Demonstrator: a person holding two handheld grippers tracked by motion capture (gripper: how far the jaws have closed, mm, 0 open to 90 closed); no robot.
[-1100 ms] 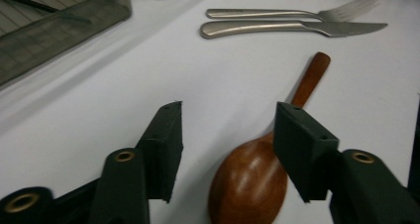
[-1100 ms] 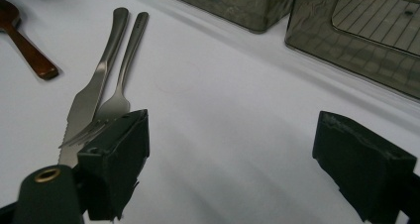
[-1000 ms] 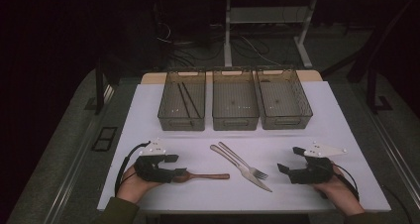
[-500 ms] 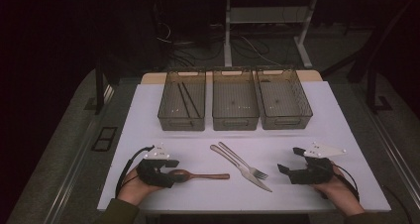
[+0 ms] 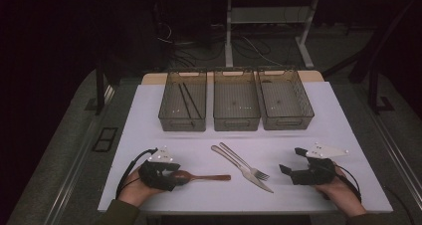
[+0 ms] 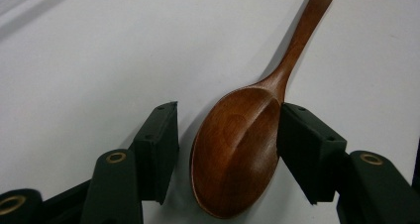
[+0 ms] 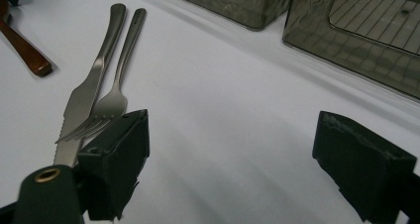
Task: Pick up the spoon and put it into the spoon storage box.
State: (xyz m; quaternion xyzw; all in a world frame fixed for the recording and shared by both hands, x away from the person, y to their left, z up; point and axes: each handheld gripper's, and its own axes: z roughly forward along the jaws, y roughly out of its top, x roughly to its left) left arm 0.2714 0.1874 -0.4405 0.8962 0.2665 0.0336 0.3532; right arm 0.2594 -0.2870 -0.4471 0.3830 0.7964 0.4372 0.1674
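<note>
Wooden spoon (image 6: 237, 154) between the left tool's (image 5: 171, 174) closing jaws, near the surface's front edge.
One pad touches; a lopsided squeeze could skid the bowl out. Right tool (image 5: 291, 161) gapes, holding nothing.

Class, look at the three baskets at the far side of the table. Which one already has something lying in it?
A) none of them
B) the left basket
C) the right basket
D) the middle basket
B: the left basket holds dark chopsticks lying along its floor, while the middle basket and the right basket show bare mesh floors.
</note>
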